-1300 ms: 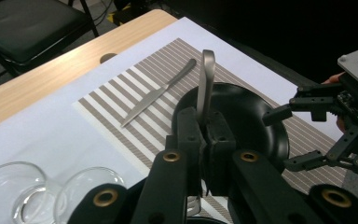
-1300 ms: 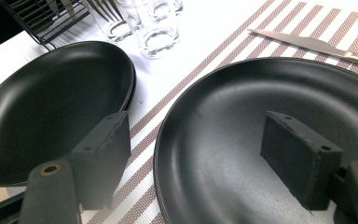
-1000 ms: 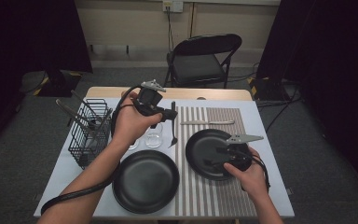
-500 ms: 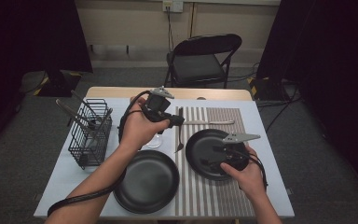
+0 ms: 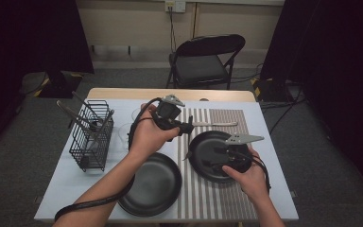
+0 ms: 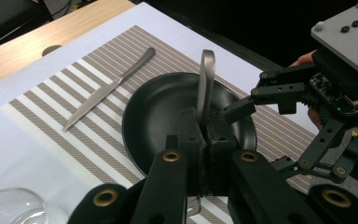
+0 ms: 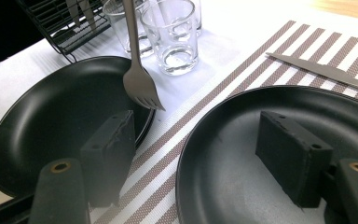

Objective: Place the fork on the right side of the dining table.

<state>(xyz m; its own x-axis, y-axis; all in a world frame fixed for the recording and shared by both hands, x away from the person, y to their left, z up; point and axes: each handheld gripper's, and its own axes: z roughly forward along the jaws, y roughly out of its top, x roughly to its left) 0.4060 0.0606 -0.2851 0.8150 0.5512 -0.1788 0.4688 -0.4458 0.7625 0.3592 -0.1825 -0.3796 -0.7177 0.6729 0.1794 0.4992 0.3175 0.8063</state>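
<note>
Left gripper (image 5: 185, 126): its jaws are clamped tight on a fork (image 6: 205, 84). The handle sticks out past the jaws and the prongs hang down.

What has changed: a second ago this gripper was back over the glasses (image 7: 176, 32). Now it has come across toward the striped mat (image 5: 217, 189) and down a little, with the fork in it all the way.

Where the fork is now: up in the air, touching nothing. In the high view its prongs hang over the mat just beside the left edge of the right plate (image 5: 203, 163). In the right gripper view the prongs (image 7: 142, 91) show above the rim of the left plate (image 7: 37, 126).

Right gripper (image 5: 216, 158): it sits low over the right plate. Its jaws have just been closing a little, but they stand wide apart, one pad (image 7: 107, 158) on each side of the plate's left rim. The pads do not press on anything.

Knife (image 5: 212, 124): it lies flat on the mat behind the right plate.

Basket (image 5: 92, 137): the wire basket at the left holds more cutlery.

What it means: the job looks like setting a place. The fork is nearly at its spot beside the right plate, but it is not put down yet. I think the next thing is to lower it onto the mat and let go.
</note>
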